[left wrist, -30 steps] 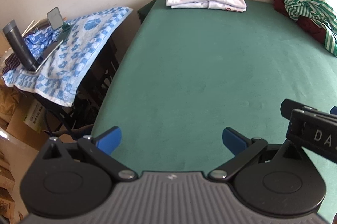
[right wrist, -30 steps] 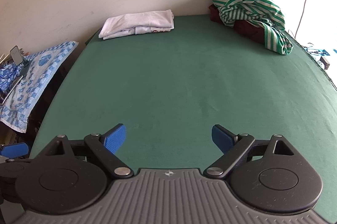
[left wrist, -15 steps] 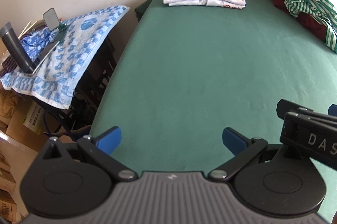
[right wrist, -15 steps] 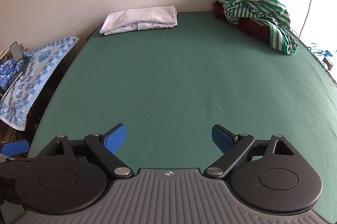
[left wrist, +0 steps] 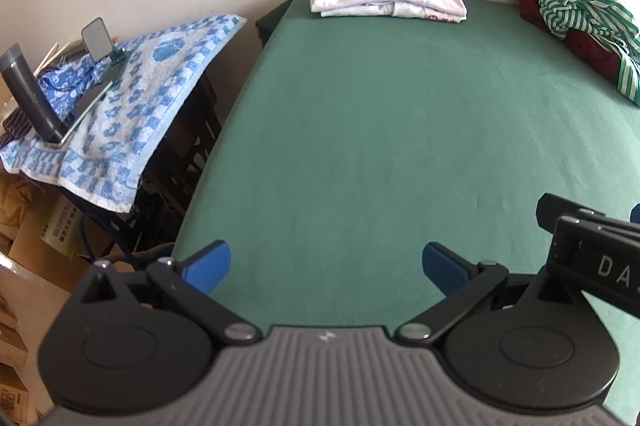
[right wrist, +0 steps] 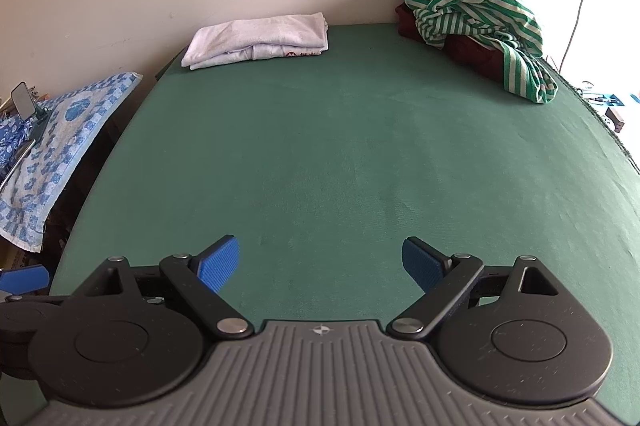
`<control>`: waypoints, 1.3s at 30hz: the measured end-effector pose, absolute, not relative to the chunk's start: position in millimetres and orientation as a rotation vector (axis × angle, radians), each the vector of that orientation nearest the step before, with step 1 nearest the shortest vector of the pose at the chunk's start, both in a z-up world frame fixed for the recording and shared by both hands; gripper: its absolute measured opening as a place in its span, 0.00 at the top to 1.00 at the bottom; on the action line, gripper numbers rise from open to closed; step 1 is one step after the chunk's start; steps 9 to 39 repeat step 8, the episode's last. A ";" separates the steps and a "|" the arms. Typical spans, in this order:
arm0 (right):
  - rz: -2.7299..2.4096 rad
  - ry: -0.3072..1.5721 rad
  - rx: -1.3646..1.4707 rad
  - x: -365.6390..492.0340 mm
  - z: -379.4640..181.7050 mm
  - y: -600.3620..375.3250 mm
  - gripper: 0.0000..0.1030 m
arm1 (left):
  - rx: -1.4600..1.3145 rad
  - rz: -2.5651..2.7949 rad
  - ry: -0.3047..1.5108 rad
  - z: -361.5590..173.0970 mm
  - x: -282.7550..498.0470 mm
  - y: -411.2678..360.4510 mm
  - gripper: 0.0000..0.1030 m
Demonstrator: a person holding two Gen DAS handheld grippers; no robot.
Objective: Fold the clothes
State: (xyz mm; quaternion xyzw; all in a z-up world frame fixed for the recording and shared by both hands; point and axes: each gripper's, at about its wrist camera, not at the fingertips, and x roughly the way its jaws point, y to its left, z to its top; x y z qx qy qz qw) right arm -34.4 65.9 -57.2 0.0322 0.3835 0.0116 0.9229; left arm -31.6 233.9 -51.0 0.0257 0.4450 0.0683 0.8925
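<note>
Grippers at the near edge of the green table point(right wrist: 340, 162), both empty. Left gripper point(left wrist: 326, 264) with fingers spread wide, nothing between the blue pads; right gripper point(right wrist: 320, 262) likewise wide, holding nothing.

Clothes at the far edge of the table, against the wall: 1 white folded stack point(right wrist: 258, 40) toward the far-left corner, 1 unfolded green-striped shirt point(right wrist: 480, 14) heaped over a dark red garment point(right wrist: 474, 56) at the far-right corner. Both well apart from the grippers.

Likely next step: reach for the striped shirt.

Risks, as judgement:
- Pinch through 2 layers, dragging the dark red garment along with the shirt.
- Grab at a bunched fold instead of a hem, leaving the shirt twisted when spread.
- Sweep across the far edge, nudging the folded stack.
- Collision between the 2 grippers, already close beside each other.
</note>
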 end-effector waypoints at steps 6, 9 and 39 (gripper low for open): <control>0.019 0.787 0.065 -34.3 -58.5 68.7 0.12 | 0.043 0.143 0.928 -52.5 -29.3 236.1 0.01; 0.017 0.784 0.067 -33.8 -58.4 68.6 0.12 | 0.034 0.145 0.929 -52.8 -28.1 237.4 0.01; 0.017 0.784 0.067 -33.8 -58.4 68.6 0.12 | 0.034 0.145 0.929 -52.8 -28.1 237.4 0.01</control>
